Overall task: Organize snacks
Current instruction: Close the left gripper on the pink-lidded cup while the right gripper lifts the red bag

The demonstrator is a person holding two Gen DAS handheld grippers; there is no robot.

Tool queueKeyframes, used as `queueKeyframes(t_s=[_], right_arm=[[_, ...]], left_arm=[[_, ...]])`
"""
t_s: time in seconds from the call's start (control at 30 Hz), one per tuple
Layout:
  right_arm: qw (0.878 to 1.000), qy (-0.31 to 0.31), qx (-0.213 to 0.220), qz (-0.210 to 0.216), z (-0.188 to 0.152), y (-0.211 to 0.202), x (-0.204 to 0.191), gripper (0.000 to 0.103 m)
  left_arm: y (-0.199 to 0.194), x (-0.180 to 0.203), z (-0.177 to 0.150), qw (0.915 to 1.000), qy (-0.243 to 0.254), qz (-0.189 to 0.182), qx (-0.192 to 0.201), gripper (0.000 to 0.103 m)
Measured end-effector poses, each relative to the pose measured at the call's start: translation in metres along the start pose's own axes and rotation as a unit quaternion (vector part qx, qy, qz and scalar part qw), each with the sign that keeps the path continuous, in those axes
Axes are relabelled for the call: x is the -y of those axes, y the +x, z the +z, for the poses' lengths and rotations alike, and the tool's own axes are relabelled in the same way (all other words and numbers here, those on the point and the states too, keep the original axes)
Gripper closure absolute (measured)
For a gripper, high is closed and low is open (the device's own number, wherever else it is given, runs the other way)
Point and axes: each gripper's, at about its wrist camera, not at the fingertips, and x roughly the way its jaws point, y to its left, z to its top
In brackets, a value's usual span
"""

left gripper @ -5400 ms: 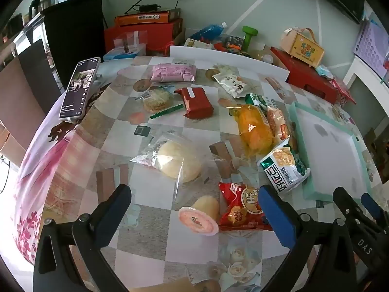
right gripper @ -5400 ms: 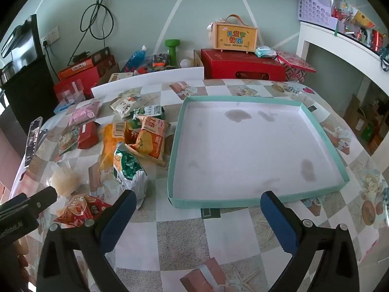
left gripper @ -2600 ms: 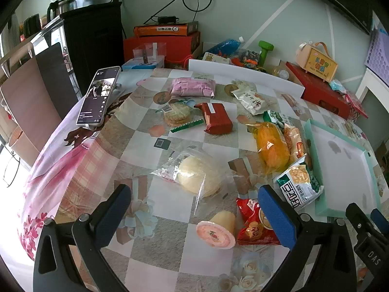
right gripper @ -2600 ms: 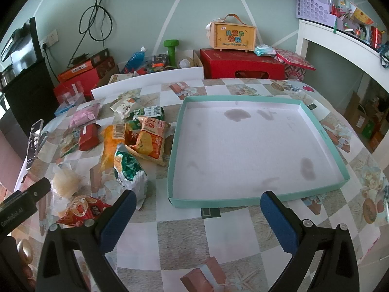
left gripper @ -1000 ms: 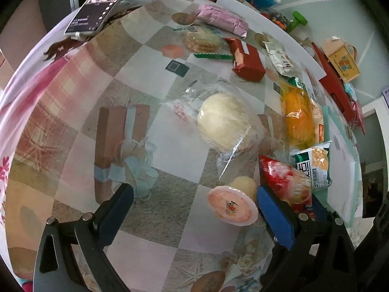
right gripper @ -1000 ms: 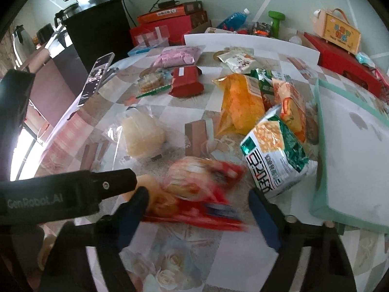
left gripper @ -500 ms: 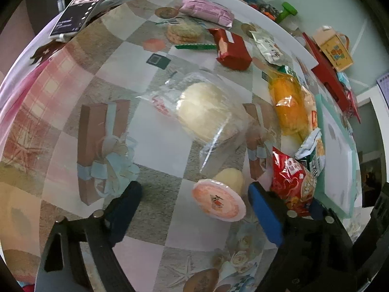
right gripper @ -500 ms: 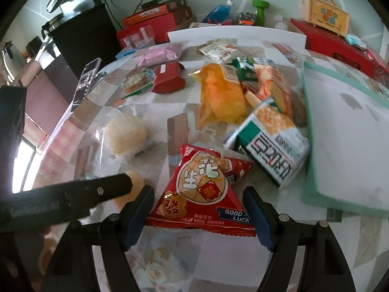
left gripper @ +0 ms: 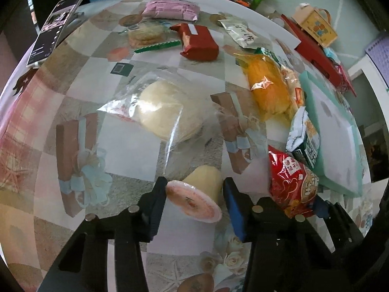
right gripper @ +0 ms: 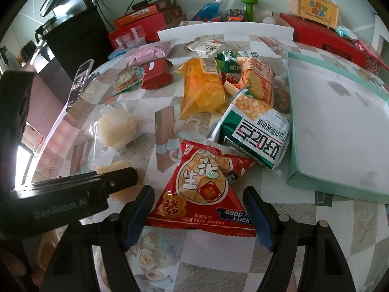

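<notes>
The left gripper (left gripper: pixel 194 192) was set around the jelly cup (left gripper: pixel 198 192), jaws not clenched; the right gripper (right gripper: pixel 198 209) straddled the red peanut bag (right gripper: pixel 201 189), jaws released.

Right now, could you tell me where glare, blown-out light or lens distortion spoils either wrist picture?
Left wrist view: fisheye bends the checked tablecloth into a dome; glare streaks the clear bag around the pale round bun and the shiny orange snack bag. Right wrist view: a blown-out white patch at the left edge; the red triangular peanut packet reads sharply.
</notes>
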Motion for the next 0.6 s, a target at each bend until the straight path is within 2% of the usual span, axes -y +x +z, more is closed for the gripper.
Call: queueKeyframes(t_s=[0.2, 0.6], right_arm=[[1.000, -0.003, 0.001, -0.001, 0.001, 0.000, -0.002, 0.025], [1.000, -0.002, 0.024, 0.011, 0.002, -0.016, 0.001, 0.026]], left_arm=[[0.001, 0.003, 0.000, 0.9999, 0.012, 0.002, 0.000, 0.054], [-0.012, -0.013, -0.007, 0.9995, -0.020, -0.022, 0.007, 0.055]])
